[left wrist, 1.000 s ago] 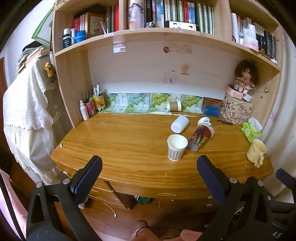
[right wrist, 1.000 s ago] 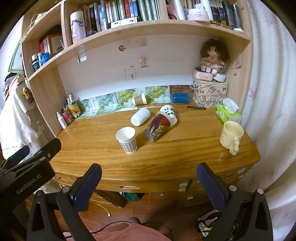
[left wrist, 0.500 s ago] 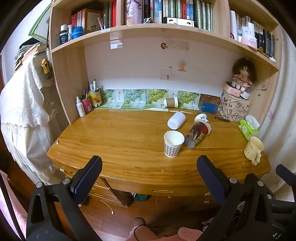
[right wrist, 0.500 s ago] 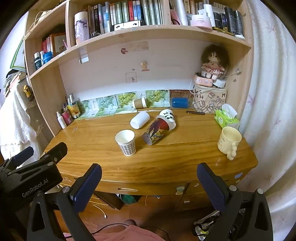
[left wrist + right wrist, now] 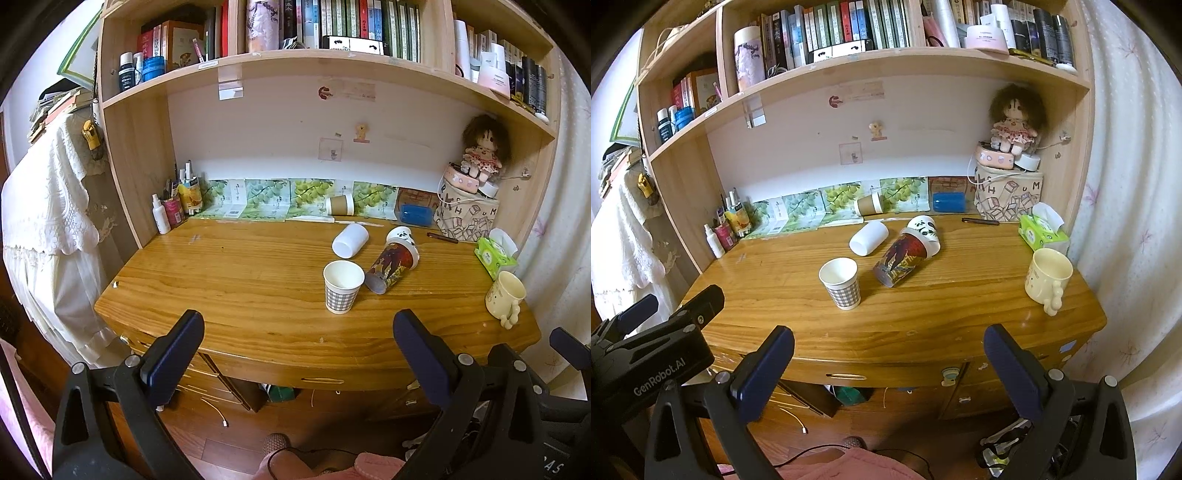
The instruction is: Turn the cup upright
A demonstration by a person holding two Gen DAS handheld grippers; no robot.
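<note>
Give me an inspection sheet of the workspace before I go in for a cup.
Surface: wooden desk, glossy.
Job's things: checked paper cup upright; white cup, printed tumbler and brown paper cup lying on their sides.
Clutter: cream mug upright at the right edge, tissue pack, pen, bottles at the back left.
Grippers: left gripper and right gripper both open, short of the desk, holding nothing.
Cables: white cable on the floor.
Surroundings: bookshelf above, doll, curtain.
</note>
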